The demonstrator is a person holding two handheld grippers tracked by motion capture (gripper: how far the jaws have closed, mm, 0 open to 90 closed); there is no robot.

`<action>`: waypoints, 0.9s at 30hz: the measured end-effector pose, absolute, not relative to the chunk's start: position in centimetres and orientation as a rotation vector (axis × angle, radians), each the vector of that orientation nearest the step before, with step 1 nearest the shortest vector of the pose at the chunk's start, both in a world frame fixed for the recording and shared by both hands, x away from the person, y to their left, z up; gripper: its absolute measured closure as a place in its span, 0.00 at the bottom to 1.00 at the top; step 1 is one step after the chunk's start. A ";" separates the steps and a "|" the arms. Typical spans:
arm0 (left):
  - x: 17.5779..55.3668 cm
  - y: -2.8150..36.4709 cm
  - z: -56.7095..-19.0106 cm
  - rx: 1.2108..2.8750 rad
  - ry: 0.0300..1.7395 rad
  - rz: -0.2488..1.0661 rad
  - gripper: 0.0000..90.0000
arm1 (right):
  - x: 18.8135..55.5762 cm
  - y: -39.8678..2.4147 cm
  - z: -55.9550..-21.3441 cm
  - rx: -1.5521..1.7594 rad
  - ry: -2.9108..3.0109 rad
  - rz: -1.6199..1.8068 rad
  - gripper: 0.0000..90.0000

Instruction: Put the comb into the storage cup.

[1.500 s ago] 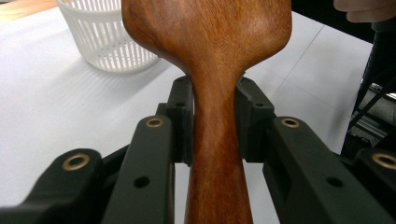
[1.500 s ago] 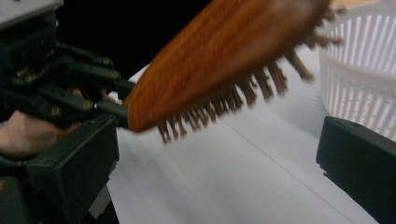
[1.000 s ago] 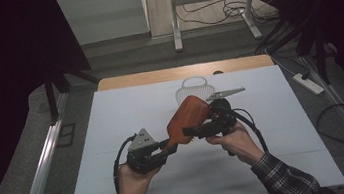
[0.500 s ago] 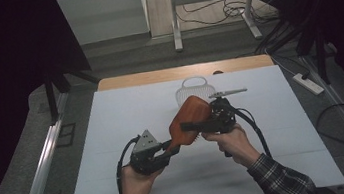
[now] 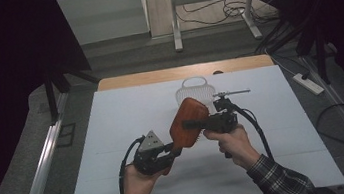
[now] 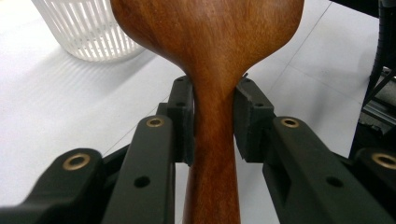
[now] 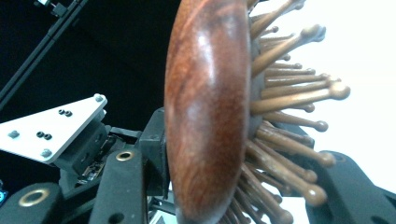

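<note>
A reddish-brown wooden hairbrush (image 5: 191, 122) is held above the white table between both grippers. My left gripper (image 5: 172, 151) is shut on its narrow handle; in the left gripper view the two pads press the neck of the hairbrush (image 6: 215, 70) from either side. My right gripper (image 5: 189, 124) reaches in from the right and is shut across the head. In the right gripper view one jaw lies against the smooth back of the hairbrush (image 7: 205, 116) and the other meets the tips of the wooden bristles (image 7: 289, 98). The left gripper's grey plate (image 7: 51, 126) shows behind.
A white ribbed basket (image 5: 194, 88) stands on the table (image 5: 112, 115) just beyond the brush, also seen as the basket (image 6: 93, 32) in the left gripper view. A thin metal tool (image 5: 232, 92) lies right of it. A power strip (image 5: 308, 84) lies on the floor at right.
The right gripper has edged slightly left onto the brush head. The brush and left gripper have barely moved.
</note>
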State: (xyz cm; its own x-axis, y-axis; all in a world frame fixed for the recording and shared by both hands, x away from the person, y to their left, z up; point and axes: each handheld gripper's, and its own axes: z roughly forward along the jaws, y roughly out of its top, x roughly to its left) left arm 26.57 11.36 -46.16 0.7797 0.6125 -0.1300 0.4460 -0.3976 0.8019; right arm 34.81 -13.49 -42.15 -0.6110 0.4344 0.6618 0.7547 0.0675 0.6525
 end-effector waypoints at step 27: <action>27.1 12.4 -47.5 2.134 0.775 0.129 0.26 | 34.6 -14.0 -41.8 -1.206 -2.155 -1.600 0.58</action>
